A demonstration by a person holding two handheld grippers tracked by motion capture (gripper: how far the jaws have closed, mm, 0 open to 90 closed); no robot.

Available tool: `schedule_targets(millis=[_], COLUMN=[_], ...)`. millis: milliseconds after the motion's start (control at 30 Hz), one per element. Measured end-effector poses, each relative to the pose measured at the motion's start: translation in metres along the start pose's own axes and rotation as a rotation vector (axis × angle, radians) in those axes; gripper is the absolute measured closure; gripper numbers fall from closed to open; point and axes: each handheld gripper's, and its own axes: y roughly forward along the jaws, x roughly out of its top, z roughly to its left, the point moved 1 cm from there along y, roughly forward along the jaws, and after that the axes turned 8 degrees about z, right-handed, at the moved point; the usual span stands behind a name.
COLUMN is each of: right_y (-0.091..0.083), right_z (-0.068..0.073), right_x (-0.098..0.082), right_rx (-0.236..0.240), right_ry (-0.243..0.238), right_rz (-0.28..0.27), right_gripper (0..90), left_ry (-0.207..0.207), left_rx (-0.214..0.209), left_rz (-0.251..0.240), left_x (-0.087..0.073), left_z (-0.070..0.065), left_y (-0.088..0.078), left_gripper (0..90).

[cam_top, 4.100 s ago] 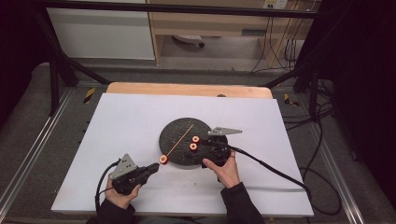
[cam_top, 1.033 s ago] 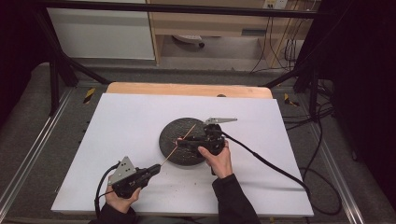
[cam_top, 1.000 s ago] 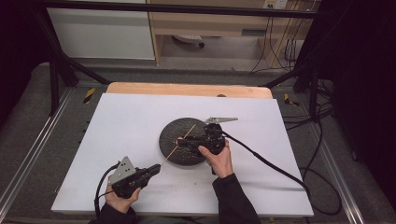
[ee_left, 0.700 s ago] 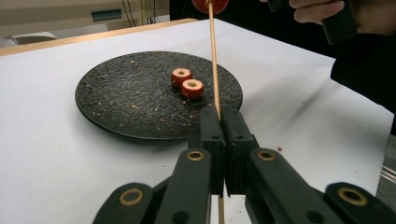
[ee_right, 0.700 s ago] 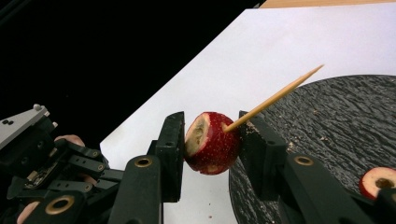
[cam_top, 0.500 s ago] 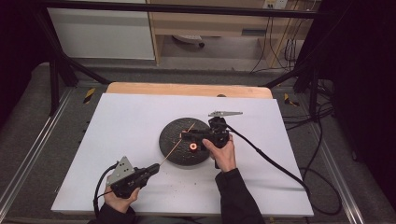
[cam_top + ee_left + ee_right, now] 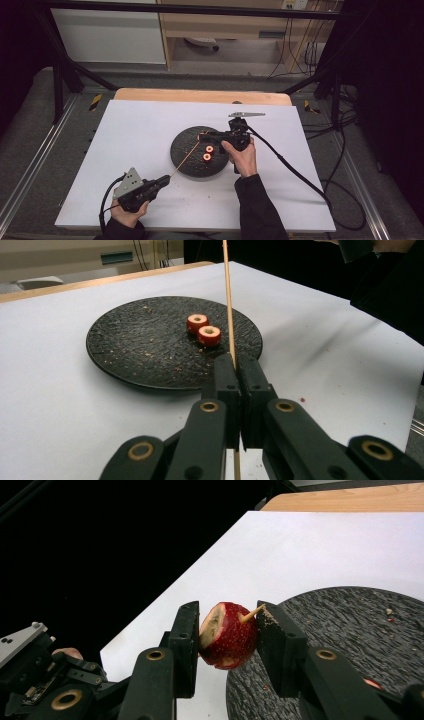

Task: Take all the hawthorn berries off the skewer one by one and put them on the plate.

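Observation:
My left gripper (image 7: pixel 166 179) (image 7: pixel 234 366) sits near the table's front left, shut on a thin wooden skewer (image 7: pixel 184 157) (image 7: pixel 227 300). The skewer slants up over the black plate (image 7: pixel 184 162) (image 7: pixel 135 340). My right gripper (image 7: pixel 206 135) (image 7: pixel 227 622) is over the plate's far side, shut on a red fruit piece (image 7: pixel 202 134) (image 7: pixel 227 642). The skewer's tip (image 7: pixel 250 614) pokes out of that fruit beside the right pad. Two red ring-shaped fruit pieces (image 7: pixel 207 152) (image 7: pixel 204 328) lie side by side on the plate.
Crumbs are scattered on the plate (image 7: pixel 350 625). A white sheet (image 7: pixel 130 130) covers the table, with a wooden edge (image 7: pixel 200 96) at the back. A cable (image 7: pixel 290 165) trails right from the right gripper. The other hand's gripper (image 7: pixel 30 665) shows at the lower left of the right gripper view.
My right gripper has moved toward the far side of the plate and a little up, reaching the skewer's far tip with the fruit. The left gripper has stayed put.

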Motion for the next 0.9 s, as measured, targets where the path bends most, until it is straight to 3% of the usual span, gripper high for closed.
schedule_targets(millis=[400,600,900], right_y=[-0.008,-0.018,-0.029], right_z=[-0.004,-0.007,-0.022], right_x=[0.007,0.014,0.021], right_rx=[-0.019,-0.103,-0.167], right_ry=[0.003,-0.004,0.0], right_rz=[-0.013,-0.044,-0.074], right_gripper=[63.8,64.2,64.1], left_ry=[0.011,0.014,-0.009], left_rx=[0.012,0.014,0.018], left_rz=[-0.001,0.013,0.021], left_x=[0.0,-0.002,-0.004], left_z=[-0.001,0.0,0.004], left_y=[-0.002,-0.001,-0.001], left_gripper=[88.5,88.4,88.4])
